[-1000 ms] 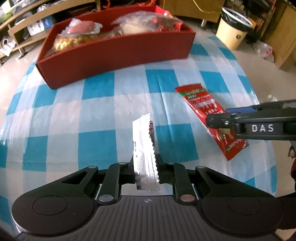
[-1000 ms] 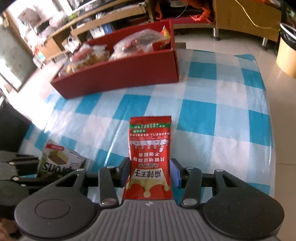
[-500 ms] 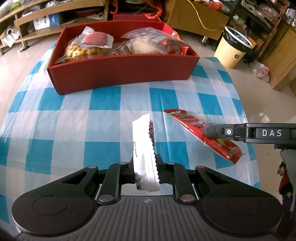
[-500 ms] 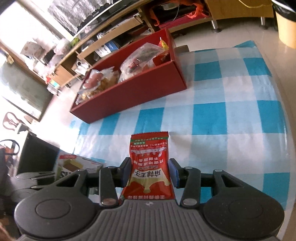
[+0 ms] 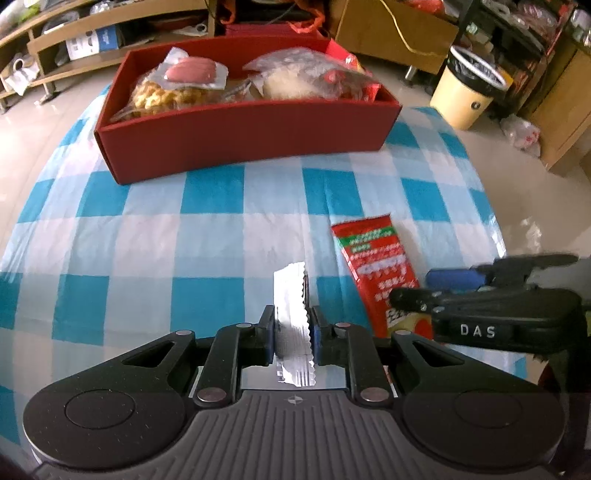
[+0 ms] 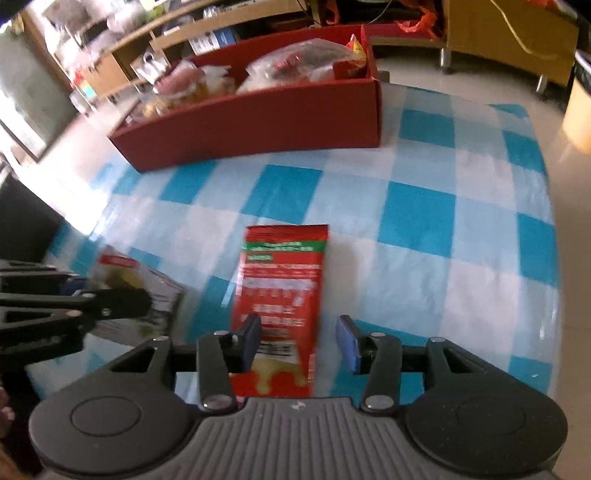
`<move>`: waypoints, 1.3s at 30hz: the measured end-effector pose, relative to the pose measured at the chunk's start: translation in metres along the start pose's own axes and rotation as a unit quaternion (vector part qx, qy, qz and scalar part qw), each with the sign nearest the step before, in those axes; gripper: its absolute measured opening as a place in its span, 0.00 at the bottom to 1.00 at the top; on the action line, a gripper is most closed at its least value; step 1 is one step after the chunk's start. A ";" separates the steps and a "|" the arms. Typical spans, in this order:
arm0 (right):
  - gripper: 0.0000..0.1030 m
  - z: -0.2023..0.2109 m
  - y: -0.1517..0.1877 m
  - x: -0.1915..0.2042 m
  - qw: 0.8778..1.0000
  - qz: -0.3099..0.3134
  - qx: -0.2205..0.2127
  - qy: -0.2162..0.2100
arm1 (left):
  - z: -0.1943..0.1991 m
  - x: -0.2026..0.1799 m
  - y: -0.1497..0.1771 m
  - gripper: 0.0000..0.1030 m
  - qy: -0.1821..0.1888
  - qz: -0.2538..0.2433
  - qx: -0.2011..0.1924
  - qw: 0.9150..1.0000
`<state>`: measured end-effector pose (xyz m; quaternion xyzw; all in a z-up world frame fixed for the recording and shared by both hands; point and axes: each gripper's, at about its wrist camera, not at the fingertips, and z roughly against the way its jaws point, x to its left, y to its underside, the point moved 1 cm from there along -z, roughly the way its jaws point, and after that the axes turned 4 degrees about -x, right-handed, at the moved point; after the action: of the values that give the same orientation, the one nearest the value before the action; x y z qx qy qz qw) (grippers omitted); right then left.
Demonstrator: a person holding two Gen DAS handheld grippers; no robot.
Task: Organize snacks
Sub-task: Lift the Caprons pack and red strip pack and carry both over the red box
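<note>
My left gripper (image 5: 292, 328) is shut on a flat snack packet (image 5: 291, 306), seen edge-on with a silver serrated seam; it also shows in the right wrist view (image 6: 144, 291). My right gripper (image 6: 300, 338) is open, its jaws on either side of a red snack packet (image 6: 282, 291) that lies on the checked tablecloth (image 6: 417, 214). The red packet (image 5: 376, 269) and right gripper (image 5: 436, 291) also show in the left wrist view. A red box (image 5: 243, 125) holding several bagged snacks stands at the far side of the table.
A cream bin (image 5: 469, 88) stands on the floor past the table's right corner. Wooden shelves (image 5: 74, 40) and cabinets (image 5: 391, 33) line the back. The table's right edge (image 6: 550, 258) is close to my right gripper.
My right gripper has opened and the red packet, held up before, now lies on the cloth. My left gripper still holds its packet and sits closer to the red box.
</note>
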<state>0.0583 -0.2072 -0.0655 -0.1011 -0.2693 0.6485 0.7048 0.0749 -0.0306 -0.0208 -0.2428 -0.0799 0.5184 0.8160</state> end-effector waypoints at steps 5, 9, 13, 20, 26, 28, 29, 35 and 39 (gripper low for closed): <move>0.81 -0.006 -0.001 0.005 1.000 0.004 -0.003 -0.027 | -0.020 -0.006 0.012 0.36 -0.025 -0.017 0.030 0.999; 1.00 -0.012 0.001 0.012 0.999 0.008 -0.009 -0.037 | -0.021 -0.011 0.017 0.41 -0.058 -0.050 0.020 0.997; 1.00 -0.015 0.003 0.015 0.999 0.017 -0.016 -0.040 | -0.020 -0.010 0.020 0.42 -0.060 -0.058 0.021 0.996; 1.00 -0.019 -0.001 0.027 0.999 0.045 0.005 -0.006 | -0.013 -0.001 0.025 0.49 -0.064 -0.066 0.026 0.995; 1.00 -0.029 0.001 0.043 0.996 0.074 -0.024 0.046 | -0.015 0.008 0.026 0.65 -0.064 -0.052 0.025 0.996; 1.00 -0.032 -0.001 0.046 0.994 0.086 -0.021 0.060 | -0.016 0.008 0.027 0.69 -0.072 -0.057 0.021 0.996; 0.98 -0.032 -0.002 0.044 0.995 0.080 -0.019 0.059 | -0.016 0.008 0.028 0.68 -0.072 -0.057 0.019 0.996; 0.48 -0.016 -0.004 0.042 0.994 0.093 -0.026 0.043 | -0.009 0.008 0.024 0.22 -0.035 -0.029 0.017 0.999; 0.47 -0.009 -0.004 0.030 0.997 0.065 -0.027 0.038 | -0.005 0.015 0.022 0.22 -0.043 -0.012 0.013 0.999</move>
<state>0.0669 -0.1767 -0.0637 -0.1618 -0.2527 0.6815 0.6675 0.0665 -0.0112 -0.0377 -0.2089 -0.1114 0.5194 0.8211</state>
